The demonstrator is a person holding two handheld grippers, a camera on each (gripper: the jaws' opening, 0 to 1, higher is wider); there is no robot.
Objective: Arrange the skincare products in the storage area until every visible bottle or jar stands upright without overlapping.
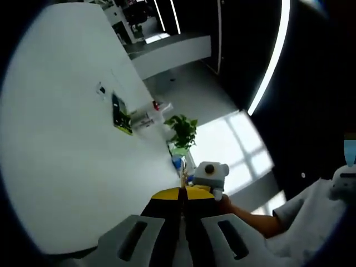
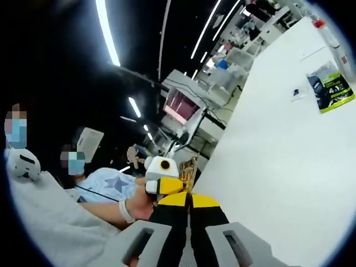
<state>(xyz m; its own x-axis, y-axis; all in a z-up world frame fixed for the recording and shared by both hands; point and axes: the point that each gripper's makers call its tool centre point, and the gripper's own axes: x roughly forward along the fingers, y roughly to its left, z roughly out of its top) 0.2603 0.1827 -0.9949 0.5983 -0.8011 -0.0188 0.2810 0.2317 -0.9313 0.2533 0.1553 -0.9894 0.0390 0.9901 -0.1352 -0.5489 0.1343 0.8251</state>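
My left gripper (image 1: 181, 193) rises from the bottom of the left gripper view, its yellow-tipped jaws pressed together with nothing between them. Just past its tips lies a small woven basket edge (image 1: 183, 177). A few pale bottles (image 1: 146, 119), one with a red cap (image 1: 156, 104), lie far off on the white table (image 1: 67, 167). My right gripper (image 2: 189, 197) is likewise shut and empty, beside the same woven basket (image 2: 189, 167). Each gripper shows in the other's view, held by a hand (image 2: 139, 203).
A green and black packet (image 1: 120, 115) (image 2: 332, 85) lies on the table. A potted plant (image 1: 182, 130) stands at the table's edge. Two seated people (image 2: 83, 178) are at the left of the right gripper view. Shelves and a screen (image 2: 181, 104) stand behind.
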